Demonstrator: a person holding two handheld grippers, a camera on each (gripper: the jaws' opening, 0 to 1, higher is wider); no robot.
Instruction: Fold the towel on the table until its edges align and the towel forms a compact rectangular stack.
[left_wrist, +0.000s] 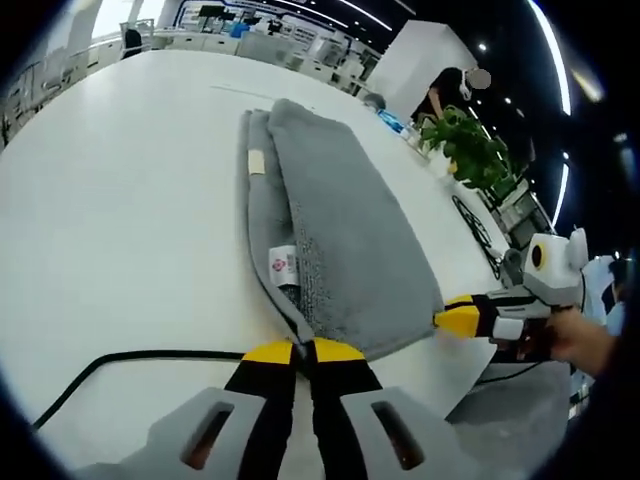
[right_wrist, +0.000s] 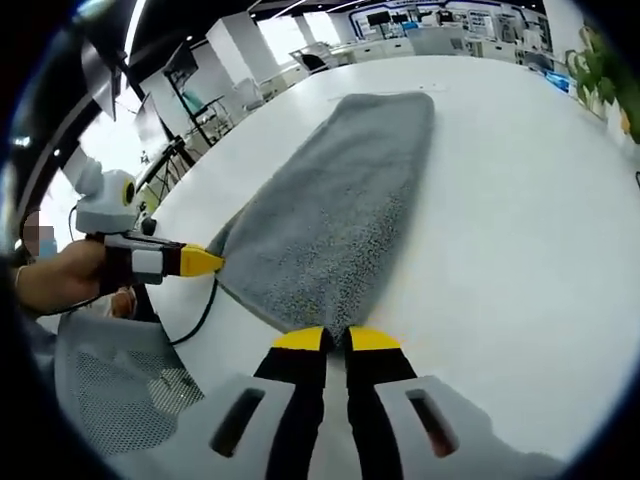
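Observation:
A grey towel lies folded lengthwise on the white table, running away from me, with a white label on its lower layer. My left gripper has its yellow-tipped jaws shut on the towel's near corner. My right gripper comes in from the right, pinching the other near corner. In the right gripper view the towel stretches ahead, my right gripper is shut on its near edge, and the left gripper holds the left corner.
A black cable trails across the table by the left gripper. A potted plant stands at the table's far right edge. A grey mesh chair sits just past the near table edge. A person stands behind.

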